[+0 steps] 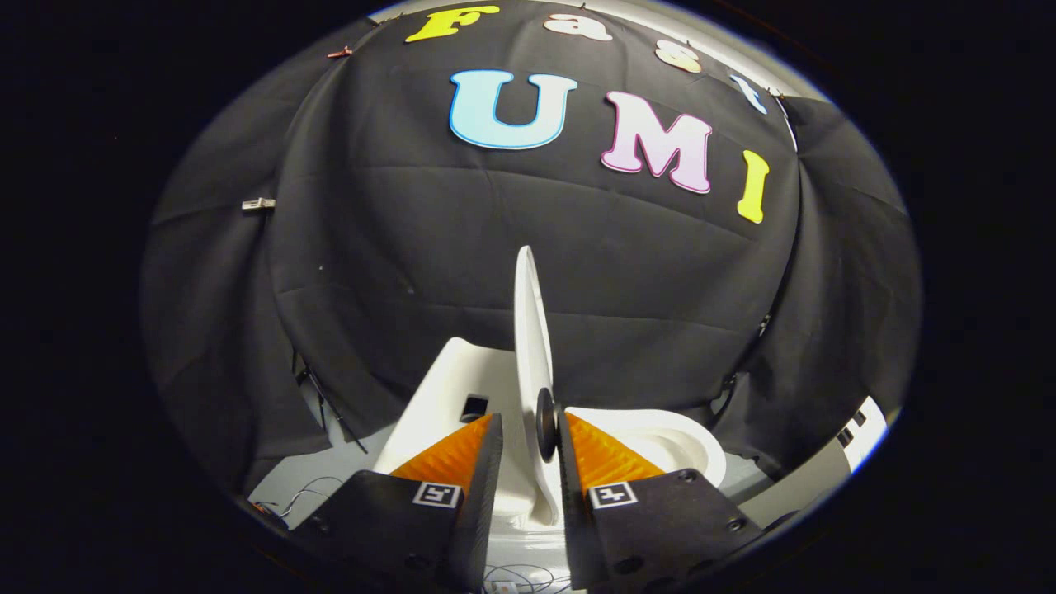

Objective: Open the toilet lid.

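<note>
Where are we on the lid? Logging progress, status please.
Gripper fingers either side of the raised lid, edge between them, grip unclear. Lid stands about upright; bowl exposed. Nothing in the way.

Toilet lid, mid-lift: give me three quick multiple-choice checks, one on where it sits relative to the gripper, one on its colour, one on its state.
1. Where is the toilet lid?
A. Between the gripper fingers
B. Far beyond them
C. Lying on the floor

2. What colour is the lid?
A. Black
B. White
C. Blue

3. How does the lid stand?
A. Flat on the bowl
B. Raised, seen edge-on, roughly upright
C. Detached

Answers: 1 A, its lower edge runs down into the gap between the fingers. 2 B, white like the bowl. 3 B, it rises against the black cloth with the bowl's rim uncovered beside it.
</note>
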### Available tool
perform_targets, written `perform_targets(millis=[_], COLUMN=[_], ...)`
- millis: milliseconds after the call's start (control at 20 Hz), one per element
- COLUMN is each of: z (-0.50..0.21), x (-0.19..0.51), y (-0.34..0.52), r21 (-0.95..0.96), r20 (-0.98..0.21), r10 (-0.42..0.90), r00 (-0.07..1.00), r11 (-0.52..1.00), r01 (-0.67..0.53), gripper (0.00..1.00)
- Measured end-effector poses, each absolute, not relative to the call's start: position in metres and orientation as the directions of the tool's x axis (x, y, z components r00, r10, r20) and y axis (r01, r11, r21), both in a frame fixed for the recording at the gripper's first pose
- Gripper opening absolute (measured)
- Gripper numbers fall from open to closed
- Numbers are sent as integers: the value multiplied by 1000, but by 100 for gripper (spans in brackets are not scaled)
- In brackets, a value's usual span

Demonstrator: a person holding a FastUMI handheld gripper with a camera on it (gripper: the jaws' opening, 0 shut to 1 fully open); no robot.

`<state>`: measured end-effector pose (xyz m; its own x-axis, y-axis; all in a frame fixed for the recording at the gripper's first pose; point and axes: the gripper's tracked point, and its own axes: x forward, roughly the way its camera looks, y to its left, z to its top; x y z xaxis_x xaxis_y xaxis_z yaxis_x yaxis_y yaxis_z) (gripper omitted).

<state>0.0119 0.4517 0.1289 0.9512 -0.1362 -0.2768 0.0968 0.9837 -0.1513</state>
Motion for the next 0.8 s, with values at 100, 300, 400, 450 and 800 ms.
perform_targets(millis=[100, 300, 400, 450, 800], z=[125, 136, 138, 141, 154], x=[11, 10, 9, 6, -14], y=[452, 444, 446, 448, 436], r21=[-142, -148, -154, -139, -101], r20=[-287, -260, -265, -262, -248], r10=[-115, -112, -88, -68, 2], r00=[951, 959, 960, 963, 969], r11=[987, 986, 987, 990, 994], r01=[77, 75, 48, 33, -28], gripper=[66, 90, 99, 99, 97])
